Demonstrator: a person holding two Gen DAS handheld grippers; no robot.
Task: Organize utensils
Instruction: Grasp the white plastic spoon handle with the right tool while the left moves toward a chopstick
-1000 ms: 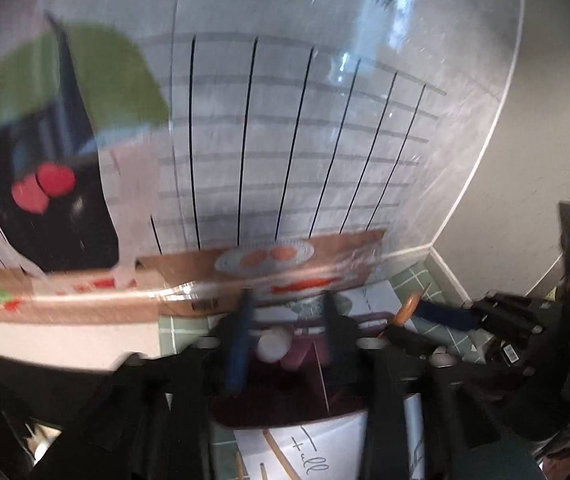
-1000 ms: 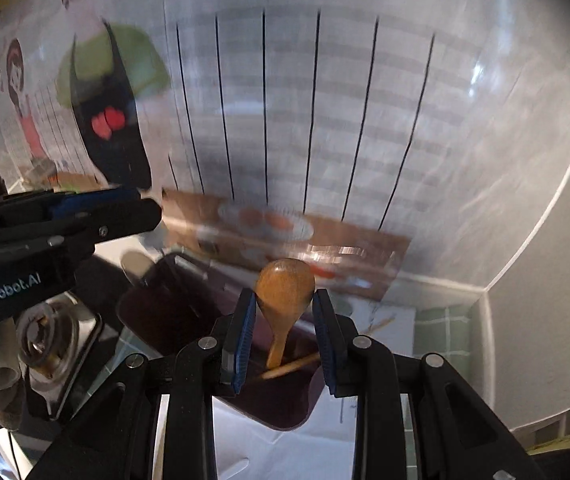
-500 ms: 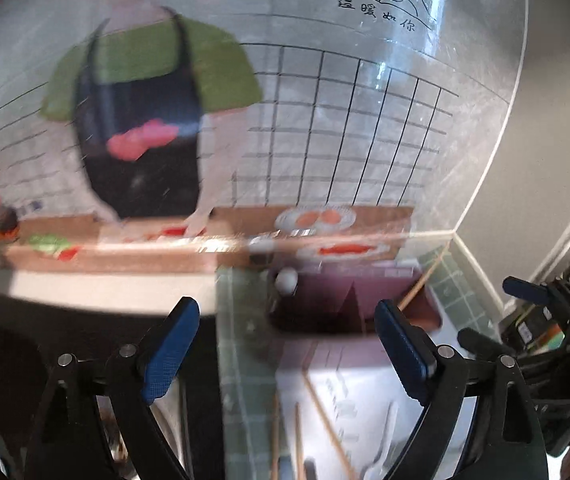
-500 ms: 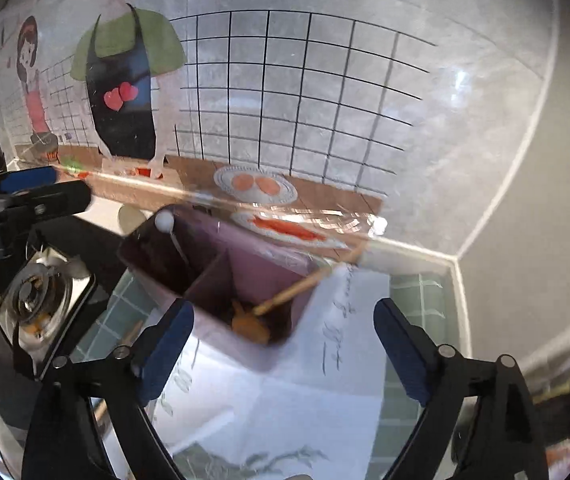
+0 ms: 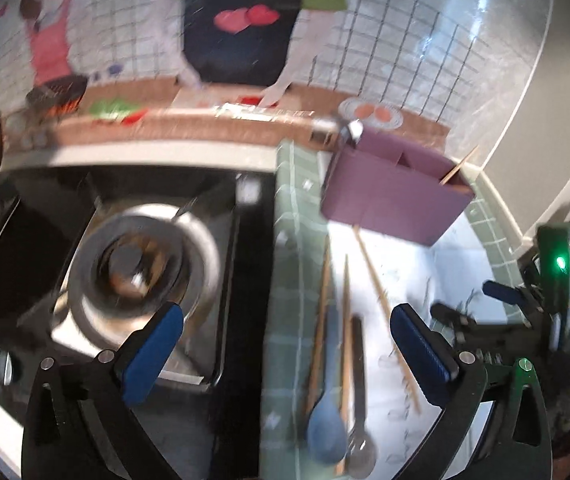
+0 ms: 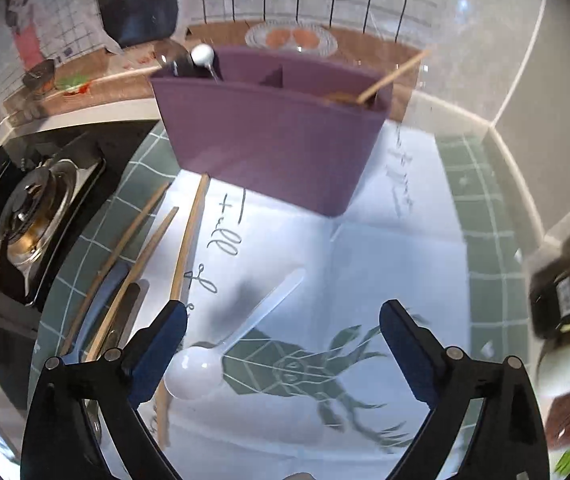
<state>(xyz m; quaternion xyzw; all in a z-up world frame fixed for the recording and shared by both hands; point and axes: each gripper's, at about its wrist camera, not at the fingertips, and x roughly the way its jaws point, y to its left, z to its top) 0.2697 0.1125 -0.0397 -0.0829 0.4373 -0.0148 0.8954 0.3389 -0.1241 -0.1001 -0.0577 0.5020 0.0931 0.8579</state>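
Left tool (image 5: 287,346): black angular arms ending in blue rectangular fingertip pads (image 5: 153,354), with round silver screws set along each arm. Right tool (image 6: 283,346): the same black frame, blue pads (image 6: 405,350) and silver screw heads. A small green light glows on the right tool's black body.

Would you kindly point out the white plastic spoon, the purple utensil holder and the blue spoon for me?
white plastic spoon (image 6: 193,372), right wrist view, on its bowl.
purple utensil holder (image 6: 269,140), right wrist view, on its front wall.
blue spoon (image 5: 327,432), left wrist view, on its bowl.
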